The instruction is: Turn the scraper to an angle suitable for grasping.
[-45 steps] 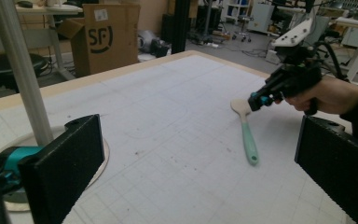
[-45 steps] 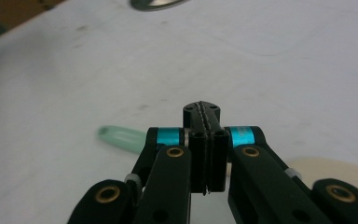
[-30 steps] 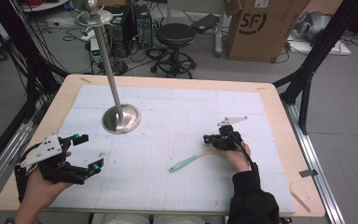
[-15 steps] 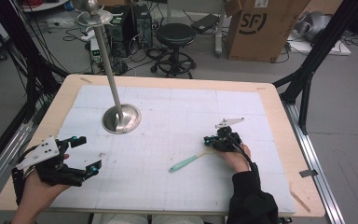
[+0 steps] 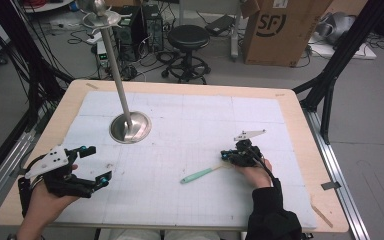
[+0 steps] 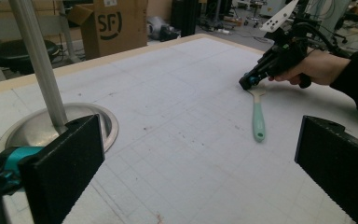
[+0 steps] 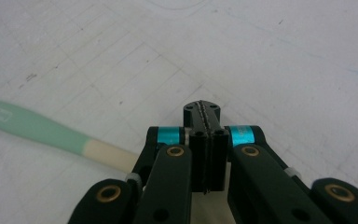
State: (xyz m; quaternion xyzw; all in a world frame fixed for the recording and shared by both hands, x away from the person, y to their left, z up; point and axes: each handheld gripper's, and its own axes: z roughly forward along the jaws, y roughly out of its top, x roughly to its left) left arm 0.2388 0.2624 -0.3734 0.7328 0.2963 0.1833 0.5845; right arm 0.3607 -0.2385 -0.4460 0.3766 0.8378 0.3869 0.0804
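A metal stand [image 5: 129, 127], a round base carrying a tall upright pole, stood on the white gridded mat [image 5: 190, 125] toward the far left part of the tabletop [image 5: 290, 107]; it was well apart from both grippers and obstructed neither; beyond the far edge stood a black stool [image 5: 189, 37] and a cardboard box [image 5: 280, 30]. The left gripper [image 5: 92, 164] was held near the near left corner, jaws spread wide with nothing between them. The right gripper [image 5: 225, 156] was at the right of the mat, jaws clenched fully together, tips lowered to the surface. The brush [image 5: 200, 174], mint-green handle with a cream neck, lay flat near the mat's middle toward the near edge; its cream end lay just beside and beneath the closed tips, whether touching could not be told; the handle extended away toward the left gripper.
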